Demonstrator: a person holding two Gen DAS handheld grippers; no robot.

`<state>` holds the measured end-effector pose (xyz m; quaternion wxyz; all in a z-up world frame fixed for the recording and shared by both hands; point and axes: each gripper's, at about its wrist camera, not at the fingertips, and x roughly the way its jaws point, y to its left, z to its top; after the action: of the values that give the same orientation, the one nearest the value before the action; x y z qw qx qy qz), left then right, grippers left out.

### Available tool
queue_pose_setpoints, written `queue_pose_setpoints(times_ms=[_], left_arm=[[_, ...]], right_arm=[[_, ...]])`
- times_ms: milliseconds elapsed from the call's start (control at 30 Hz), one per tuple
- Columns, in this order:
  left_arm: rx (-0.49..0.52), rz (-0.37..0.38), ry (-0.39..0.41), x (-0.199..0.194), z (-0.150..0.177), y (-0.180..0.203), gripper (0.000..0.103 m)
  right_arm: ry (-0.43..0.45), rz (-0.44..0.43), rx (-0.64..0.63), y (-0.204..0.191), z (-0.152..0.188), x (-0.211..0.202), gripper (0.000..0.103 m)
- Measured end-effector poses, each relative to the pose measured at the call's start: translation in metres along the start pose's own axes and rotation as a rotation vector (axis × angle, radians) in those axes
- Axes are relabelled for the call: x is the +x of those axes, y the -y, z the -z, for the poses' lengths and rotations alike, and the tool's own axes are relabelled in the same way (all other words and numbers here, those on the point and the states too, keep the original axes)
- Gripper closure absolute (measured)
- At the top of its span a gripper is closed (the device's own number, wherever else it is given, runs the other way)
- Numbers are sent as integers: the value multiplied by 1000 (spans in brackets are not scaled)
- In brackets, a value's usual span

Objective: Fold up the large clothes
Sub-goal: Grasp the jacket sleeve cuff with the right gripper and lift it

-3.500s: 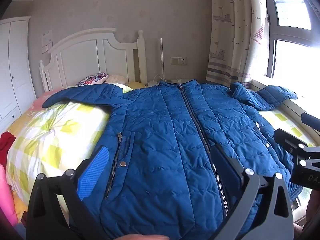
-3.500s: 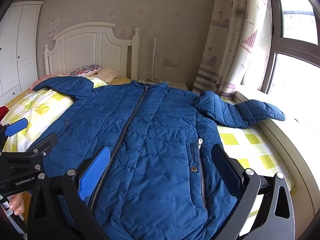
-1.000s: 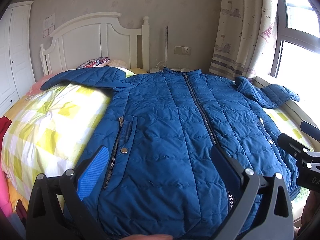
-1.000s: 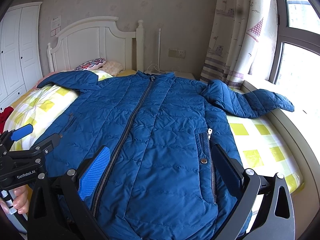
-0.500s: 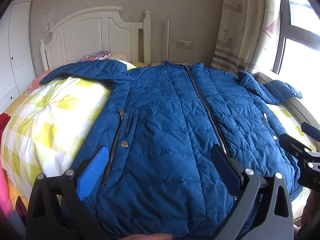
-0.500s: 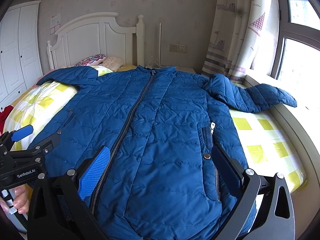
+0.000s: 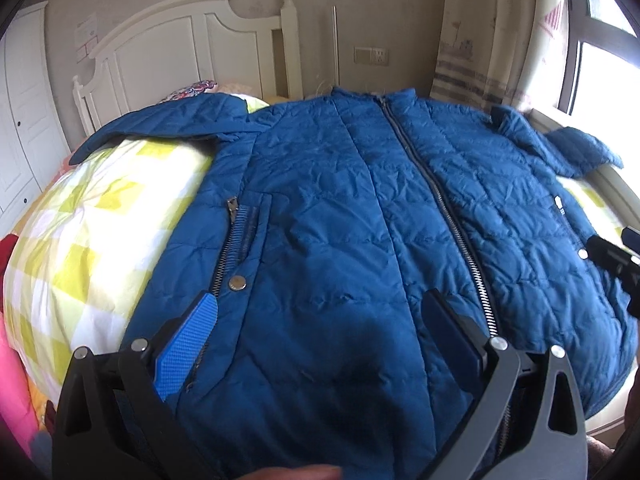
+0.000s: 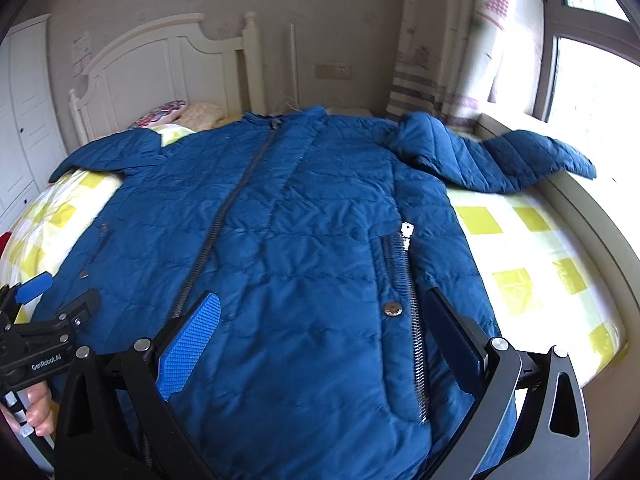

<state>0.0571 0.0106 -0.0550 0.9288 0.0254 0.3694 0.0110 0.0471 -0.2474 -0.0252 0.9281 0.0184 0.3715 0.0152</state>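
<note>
A blue quilted jacket [image 7: 340, 208] lies front up on the bed, zipped, collar toward the headboard, both sleeves spread outward. It also fills the right wrist view [image 8: 304, 240]. My left gripper [image 7: 320, 320] is open and empty, low over the jacket's lower left panel near the hem. My right gripper [image 8: 320, 316] is open and empty over the lower right panel, beside the pocket zip [image 8: 404, 280]. The left gripper shows at the left edge of the right wrist view [image 8: 52, 304]. The right gripper shows at the right edge of the left wrist view [image 7: 612, 256].
The bed has a yellow-and-white checked cover [image 7: 92, 216] and a white headboard [image 7: 192, 48]. Pillows [image 8: 176, 114] lie at the head. A curtain [image 8: 440, 40] and window [image 8: 592, 80] are on the right, a white wardrobe [image 7: 20, 112] on the left.
Both grippers have moved forward and down toward the jacket's lower panels. The jacket has not moved and both grippers stay open.
</note>
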Motion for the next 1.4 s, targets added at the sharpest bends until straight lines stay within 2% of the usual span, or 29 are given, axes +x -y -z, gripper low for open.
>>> queue_pose_setpoints(times_ms=[133,267,433,533,600,667,733,800,867,1067,1133,1200,1233,1267,1333,1400], left_arm=[[22,3,-36,14,-7,4,2],[69,8,-70,30,-29,9,2],[103,10,-125,70,-74,9,2],[120,-41,-155,115,-108,5,2],[92,-68,-186,150,-132,-4,2],[49,-74,-215,179,-145,-14,2],[5,-40,-228,200,-149,-23,2],[-22,-8,-185,206,-147,-30,2],[-29,3,-177,207,-146,-32,2],[-33,8,-176,207,-145,-33,2],[-33,6,-176,206,-144,-31,2],[-33,7,-178,206,-144,-30,2],[-34,8,-178,205,-143,-30,2],[-35,10,-179,206,-144,-30,2],[-34,8,-176,205,-144,-31,2],[-34,8,-176,206,-144,-31,2]], right_arm=[[-24,15,5,12,-6,17,6],[-60,25,10,32,-27,35,6],[-160,9,141,96,-74,80,6],[-189,120,274,150,-91,109,6],[-185,173,345,182,-98,120,6],[-164,213,406,210,-102,127,6],[-148,255,456,235,-108,134,6],[-118,294,501,261,-115,141,6],[-104,320,526,281,-121,149,6],[-141,426,592,332,-136,201,6],[-156,436,629,343,-132,209,11],[-113,427,634,347,-135,210,24],[-101,399,631,344,-137,209,41],[-85,352,635,340,-139,207,70],[1,305,586,316,-150,191,83],[115,246,476,277,-169,167,85]])
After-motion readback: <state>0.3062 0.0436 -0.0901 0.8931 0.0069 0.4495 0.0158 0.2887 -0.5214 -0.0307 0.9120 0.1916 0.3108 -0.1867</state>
